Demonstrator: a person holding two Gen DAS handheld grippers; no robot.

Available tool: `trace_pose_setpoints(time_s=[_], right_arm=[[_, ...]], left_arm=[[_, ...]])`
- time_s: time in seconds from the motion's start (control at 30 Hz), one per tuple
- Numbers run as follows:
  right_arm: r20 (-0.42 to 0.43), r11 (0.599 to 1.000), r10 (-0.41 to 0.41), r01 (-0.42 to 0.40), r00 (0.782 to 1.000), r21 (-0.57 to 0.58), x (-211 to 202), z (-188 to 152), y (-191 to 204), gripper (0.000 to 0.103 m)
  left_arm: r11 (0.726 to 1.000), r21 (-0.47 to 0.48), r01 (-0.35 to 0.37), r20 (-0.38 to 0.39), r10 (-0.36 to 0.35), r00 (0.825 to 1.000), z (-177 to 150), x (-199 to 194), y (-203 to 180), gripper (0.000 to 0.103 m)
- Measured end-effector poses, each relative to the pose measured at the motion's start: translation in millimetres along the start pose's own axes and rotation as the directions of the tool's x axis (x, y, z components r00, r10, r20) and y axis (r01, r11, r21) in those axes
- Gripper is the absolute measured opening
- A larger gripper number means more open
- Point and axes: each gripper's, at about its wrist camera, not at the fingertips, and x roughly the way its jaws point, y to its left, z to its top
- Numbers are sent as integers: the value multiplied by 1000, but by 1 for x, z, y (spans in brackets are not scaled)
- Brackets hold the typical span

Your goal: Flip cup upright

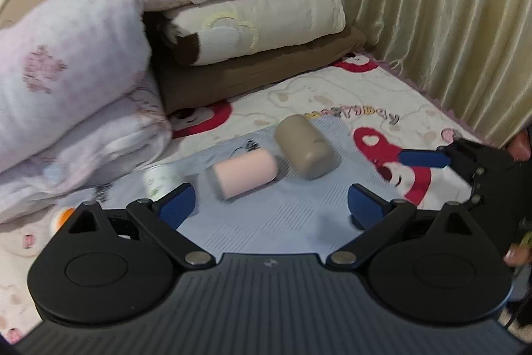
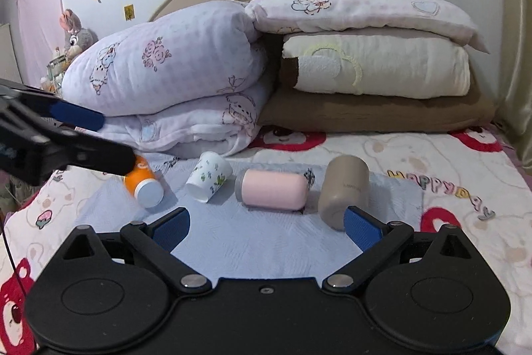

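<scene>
Four cups are lying on their sides in a row on a pale blue mat [image 2: 266, 242] spread over the bed: orange cup [image 2: 143, 183], white patterned cup [image 2: 209, 177], pink cup [image 2: 272, 190] and taupe cup [image 2: 342, 188]. The left gripper [image 1: 269, 205] and right gripper [image 2: 266, 227] are both hovering with fingers spread wide, gripping nothing. This is probably the approach step; next, one gripper needs to close across a cup's body and tip it upright.

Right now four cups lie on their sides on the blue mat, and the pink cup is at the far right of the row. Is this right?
Not quite. The right wrist view shows the taupe cup at the far right; the pink cup lies just left of it. Four cups do lie on the blue mat.
</scene>
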Motion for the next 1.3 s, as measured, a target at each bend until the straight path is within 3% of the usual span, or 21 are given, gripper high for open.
trace_pose_setpoints(time_s=[0.17, 0.4, 0.5, 0.6, 0.8, 0.93, 1.07, 1.17, 1.3], right_arm=[[35, 998, -36, 38, 999, -43, 37, 0, -14, 98], [54, 992, -102, 106, 993, -74, 94, -12, -34, 85], [39, 985, -159, 161, 986, -64, 114, -14, -36, 85], [23, 975, -214, 215, 977, -59, 125, -14, -35, 85], [51, 973, -230, 229, 972, 25, 140, -23, -48, 86], [75, 977, -196, 188, 978, 105, 145, -36, -67, 87], [56, 986, -136, 130, 989, 106, 151, -41, -76, 87], [53, 985, -170, 169, 984, 12, 156, -44, -70, 87], [48, 984, -176, 175, 983, 28, 167, -44, -74, 87]], left_arm=[[999, -27, 40, 40, -39, 998, 6, 55, 5, 99], [992, -39, 118, 48, -116, 992, 20, 122, 3, 98], [993, -31, 118, 29, -117, 993, 23, 148, -2, 89], [986, -60, 155, 48, -152, 987, 25, 165, 0, 88], [961, -188, 200, 45, -196, 980, 24, 200, 8, 88], [948, -228, 222, 13, -225, 974, 19, 217, 13, 77], [946, -225, 235, -14, -244, 970, 13, 231, 11, 72], [951, -196, 238, -18, -247, 969, 10, 235, 4, 70], [954, -167, 249, -22, -256, 966, 10, 239, -5, 62]])
